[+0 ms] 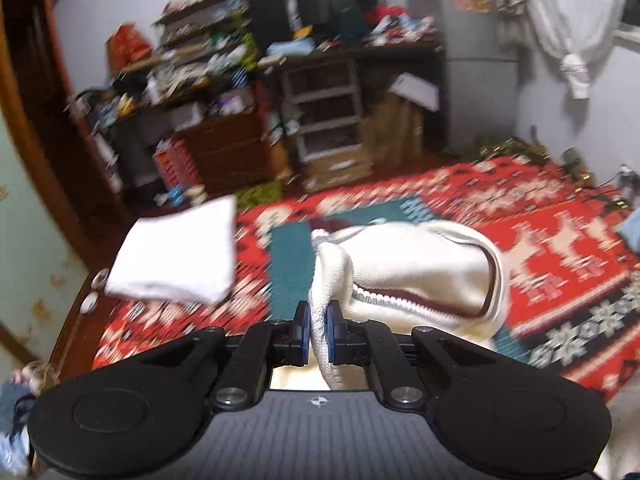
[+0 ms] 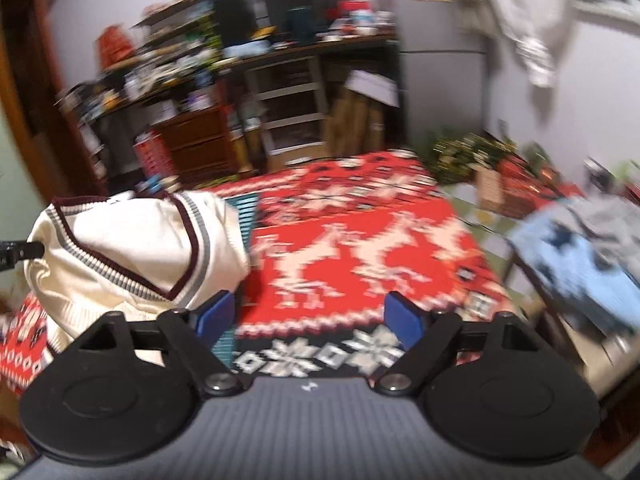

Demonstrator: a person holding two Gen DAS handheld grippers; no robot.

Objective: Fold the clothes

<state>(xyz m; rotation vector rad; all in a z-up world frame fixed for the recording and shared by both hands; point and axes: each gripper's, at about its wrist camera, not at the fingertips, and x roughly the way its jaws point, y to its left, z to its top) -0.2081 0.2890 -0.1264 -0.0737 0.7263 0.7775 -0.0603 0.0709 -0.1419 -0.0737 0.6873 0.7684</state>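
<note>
A cream knitted sweater (image 1: 416, 264), ribbed at the edges and trimmed with maroon and grey stripes around its V-neck, hangs bunched over a red woven blanket (image 1: 560, 264) patterned with white reindeer, snowflakes and teal blocks. The left gripper (image 1: 318, 330) is level and points toward the far side of the room; its blue-padded jaws are nearly closed, pinching a thick rope-like fold of the sweater's knit between them. From that pinch the fabric rises and spreads to the right into a rounded, hollow drape with the neckline showing.

A folded white cloth (image 1: 176, 256), flat and roughly square, lies on the left part of the blanket, near the bed's wooden edge (image 1: 78, 320).

In the right wrist view the sweater (image 2: 132, 252) fills the near left, its striped V-neck facing up, and the left gripper's black tip just enters at the left border. The right gripper (image 2: 308, 318) hovers over the blanket (image 2: 344, 248) with its blue pads spread wide and nothing between them; its left finger (image 2: 214, 314) sits just beside the sweater's lower edge. A light blue garment with dark stars (image 2: 576, 264) lies at the right. Cluttered shelves (image 1: 200, 64) stand against the far wall, blurred.
</note>
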